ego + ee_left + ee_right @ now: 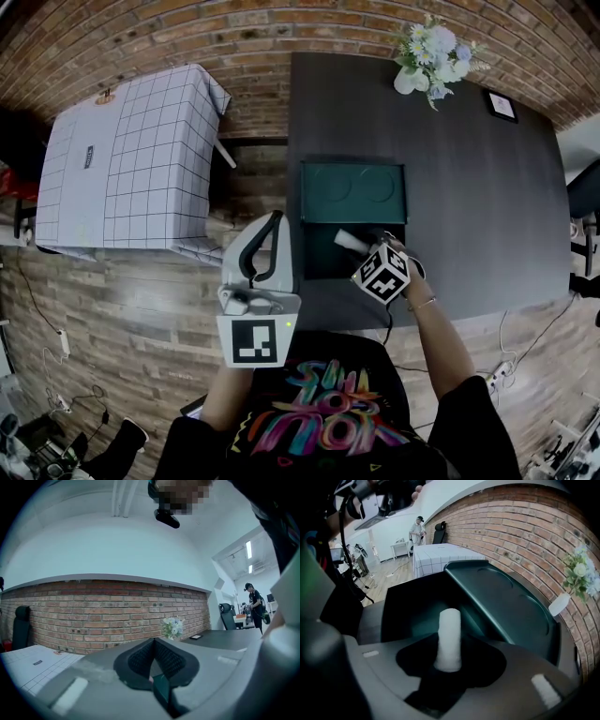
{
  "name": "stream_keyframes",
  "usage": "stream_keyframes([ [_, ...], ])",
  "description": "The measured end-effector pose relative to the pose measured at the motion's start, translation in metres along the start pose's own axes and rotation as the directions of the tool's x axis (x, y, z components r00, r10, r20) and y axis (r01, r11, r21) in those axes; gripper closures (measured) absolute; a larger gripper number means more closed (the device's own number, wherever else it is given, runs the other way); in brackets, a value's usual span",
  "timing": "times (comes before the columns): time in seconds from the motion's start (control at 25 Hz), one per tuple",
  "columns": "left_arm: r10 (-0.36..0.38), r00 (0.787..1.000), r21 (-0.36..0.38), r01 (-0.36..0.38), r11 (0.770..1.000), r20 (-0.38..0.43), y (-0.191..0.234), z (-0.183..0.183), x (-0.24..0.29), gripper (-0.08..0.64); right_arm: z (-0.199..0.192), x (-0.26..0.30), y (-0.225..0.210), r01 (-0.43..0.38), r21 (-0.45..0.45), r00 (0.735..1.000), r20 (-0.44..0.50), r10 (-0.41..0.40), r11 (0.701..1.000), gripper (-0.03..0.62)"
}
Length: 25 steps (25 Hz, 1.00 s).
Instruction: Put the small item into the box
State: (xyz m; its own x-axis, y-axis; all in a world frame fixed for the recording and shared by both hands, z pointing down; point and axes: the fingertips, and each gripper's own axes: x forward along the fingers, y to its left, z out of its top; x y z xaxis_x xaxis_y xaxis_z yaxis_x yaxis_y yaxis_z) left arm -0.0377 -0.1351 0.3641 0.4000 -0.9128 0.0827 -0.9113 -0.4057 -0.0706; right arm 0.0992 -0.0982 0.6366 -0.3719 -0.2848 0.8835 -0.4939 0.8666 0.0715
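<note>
left gripper [153, 644]: lower centre of the head view, off the table's near left edge, level; jaws together at the tips, nothing between them
right gripper [367, 251]: just right of it, tilted down over the box; jaws apart, wider than the item, dark gap on both sides of it
item: small white cylinder [448, 639], standing out from between the right jaws, far end over the open box; can't tell if it touches the box floor
box: dark green rectangular box [306, 253], open, near edge of the dark table [469, 206]
lid: dark green lid with two round recesses [353, 192], laid back beyond the box
far: white vase of pale flowers [427, 58] at the table's far end, upper right; grid-patterned white tablecloth [131, 159], upper left
</note>
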Motion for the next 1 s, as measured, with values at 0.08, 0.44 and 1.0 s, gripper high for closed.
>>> stream_keyframes([
  [0.08,-0.002,1.0,0.005,0.002,1.0,0.002,-0.002,0.001,0.0,0.558,0.0,0.001,0.002,-0.02,0.006,1.0,0.002,0.02,1.0,0.412],
  [0.44,-0.007,1.0,0.018,0.006,1.0,0.004,-0.006,0.004,0.002,0.558,0.003,-0.002,0.007,-0.065,0.021,0.998,0.015,0.064,0.998,0.34],
  [1.0,-0.001,1.0,0.012,0.001,1.0,0.03,-0.014,0.014,0.008,0.558,0.013,-0.024,0.001,-0.075,0.098,0.992,0.109,0.065,0.992,0.336],
])
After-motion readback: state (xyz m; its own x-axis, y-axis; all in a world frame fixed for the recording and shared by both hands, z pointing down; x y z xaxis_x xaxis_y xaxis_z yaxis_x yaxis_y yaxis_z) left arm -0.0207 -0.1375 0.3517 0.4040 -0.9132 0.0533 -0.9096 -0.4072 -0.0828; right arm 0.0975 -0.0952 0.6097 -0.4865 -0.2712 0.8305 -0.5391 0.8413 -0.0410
